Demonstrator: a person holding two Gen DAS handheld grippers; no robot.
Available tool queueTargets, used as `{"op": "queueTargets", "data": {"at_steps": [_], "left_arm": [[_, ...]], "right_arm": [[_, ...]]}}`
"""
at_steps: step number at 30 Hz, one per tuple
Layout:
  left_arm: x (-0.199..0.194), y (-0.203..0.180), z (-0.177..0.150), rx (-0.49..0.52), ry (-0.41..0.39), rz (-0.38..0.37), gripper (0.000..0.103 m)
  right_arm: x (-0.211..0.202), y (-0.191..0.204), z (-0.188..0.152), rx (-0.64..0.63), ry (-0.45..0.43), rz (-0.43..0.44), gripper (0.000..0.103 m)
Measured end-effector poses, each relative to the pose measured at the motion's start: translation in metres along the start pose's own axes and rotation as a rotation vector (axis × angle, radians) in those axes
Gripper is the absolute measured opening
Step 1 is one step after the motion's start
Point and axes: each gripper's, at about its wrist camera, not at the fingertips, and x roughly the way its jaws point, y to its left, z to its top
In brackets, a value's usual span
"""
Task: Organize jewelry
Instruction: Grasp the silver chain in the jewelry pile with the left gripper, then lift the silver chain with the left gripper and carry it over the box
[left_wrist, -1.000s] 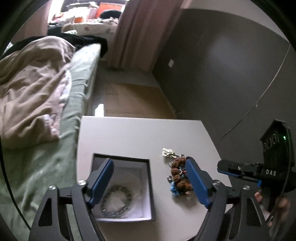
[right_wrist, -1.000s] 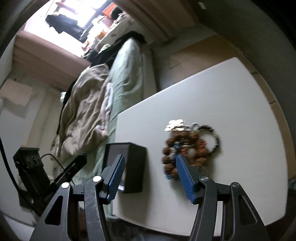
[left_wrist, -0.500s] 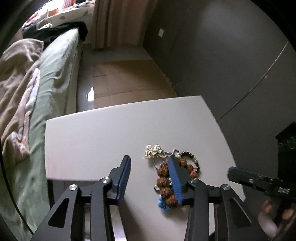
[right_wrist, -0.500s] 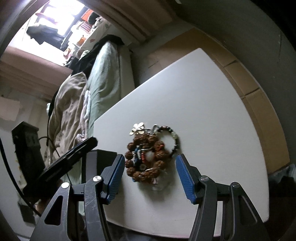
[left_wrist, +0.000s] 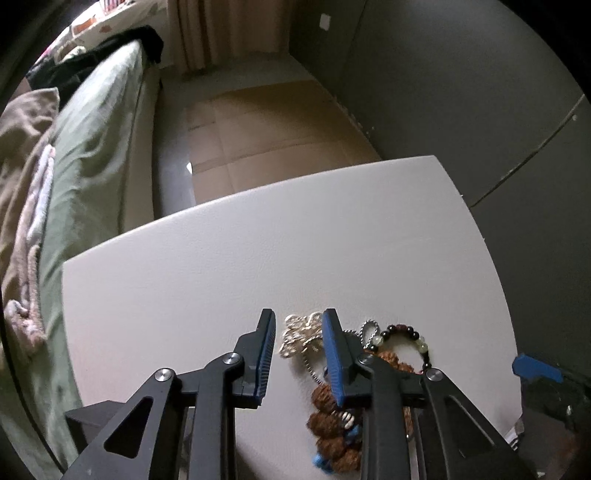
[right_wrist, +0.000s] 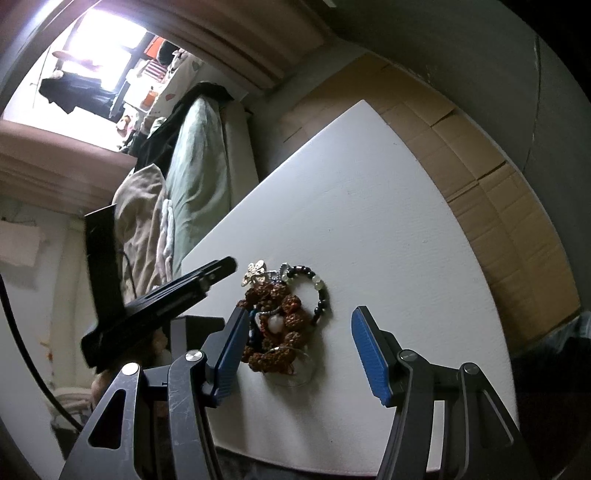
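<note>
A heap of jewelry lies on the white table: a silver butterfly brooch, a brown seed-bead bracelet, and a dark bead bracelet with pale beads. My left gripper is open, its narrowed fingers either side of the brooch, just above it. My right gripper is open wide over the heap, apart from it. The left gripper's finger reaches the brooch in the right wrist view. The dark jewelry box is mostly hidden.
A bed with green sheet and beige blanket runs along the table's left. Flattened cardboard covers the floor beyond the table. A dark wall stands to the right. The box corner shows under my left gripper.
My left gripper has moved from over the box to the right onto the brooch, and its fingers have narrowed. My right gripper has come nearer over the heap, staying wide open.
</note>
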Motion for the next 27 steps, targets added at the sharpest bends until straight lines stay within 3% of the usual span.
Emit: {"op": "queueTargets", "data": {"at_steps": [7, 15, 17, 19, 27], "left_arm": [[0.028, -0.008, 0.001, 0.018, 0.073, 0.028, 0.027], [0.032, -0.009, 0.002, -0.006, 0.075, 0.025, 0.023], [0.03, 0.001, 0.003, -0.049, 0.063, -0.014, 0.01], [0.023, 0.013, 0.006, -0.092, 0.044, -0.103, 0.003], [-0.009, 0.025, -0.001, -0.109, -0.041, -0.143, 0.001]], "right_arm": [[0.001, 0.001, 0.0, -0.011, 0.013, 0.01, 0.059], [0.002, 0.003, -0.002, -0.014, 0.02, 0.008, 0.059], [0.003, 0.004, -0.002, -0.014, 0.022, 0.009, 0.059], [0.003, 0.004, -0.002, -0.016, 0.021, 0.008, 0.059], [0.006, 0.004, -0.004, -0.018, 0.025, -0.002, 0.059]]}}
